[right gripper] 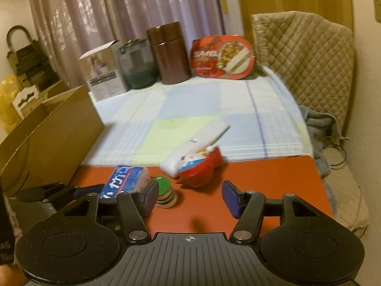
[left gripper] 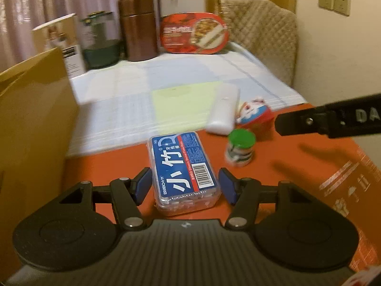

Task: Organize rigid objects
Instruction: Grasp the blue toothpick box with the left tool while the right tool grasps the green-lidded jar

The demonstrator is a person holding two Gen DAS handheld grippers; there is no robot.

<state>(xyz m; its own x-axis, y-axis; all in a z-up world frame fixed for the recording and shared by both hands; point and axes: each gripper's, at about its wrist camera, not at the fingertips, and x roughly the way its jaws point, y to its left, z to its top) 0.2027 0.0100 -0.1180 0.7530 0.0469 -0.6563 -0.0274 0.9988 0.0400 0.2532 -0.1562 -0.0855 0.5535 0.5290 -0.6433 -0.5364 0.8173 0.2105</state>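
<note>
**Both grippers low over the red surface**

Left gripper (left gripper: 185,186): jaws roughly half open, straddling the clear floss-pick box (left gripper: 182,166); blue pads stand just beside its long sides, contact not discernible. The box lies flat on the red surface (left gripper: 297,166). Right gripper (right gripper: 190,199): jaws partly open, nothing between them. The green-capped bottle (right gripper: 164,191) stands upright just beside its left pad. White case (right gripper: 195,143) leans on the red round container (right gripper: 200,166).

Red board (left gripper: 297,166) under floss box (left gripper: 183,166)
</note>
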